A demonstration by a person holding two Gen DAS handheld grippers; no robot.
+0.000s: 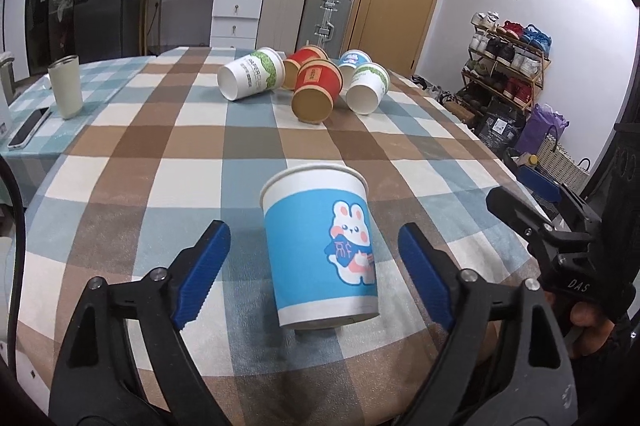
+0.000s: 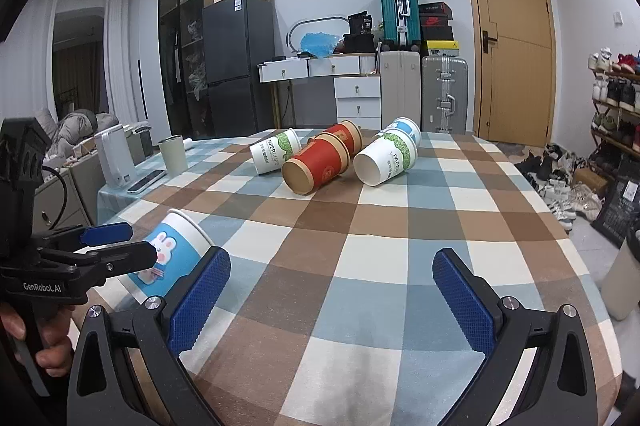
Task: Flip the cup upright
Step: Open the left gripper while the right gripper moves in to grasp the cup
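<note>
A blue paper cup with a white rabbit print (image 1: 322,250) stands upright on the checked tablecloth (image 1: 160,154), mouth up. My left gripper (image 1: 316,268) is open, with a blue finger on each side of the cup and a gap to both. The same cup (image 2: 172,252) shows at the left of the right wrist view, beside the left gripper (image 2: 112,246). My right gripper (image 2: 332,296) is open and empty over bare cloth. Several cups lie on their sides at the far end: red ones (image 1: 316,92), green-printed white ones (image 1: 250,74) and a blue one (image 1: 354,60).
A beige tumbler (image 1: 66,86) and a phone (image 1: 30,126) sit at the table's left side, with a white kettle (image 2: 116,158) further left. The table edge drops off on the right toward a shoe rack (image 1: 508,58) and bags (image 1: 544,126).
</note>
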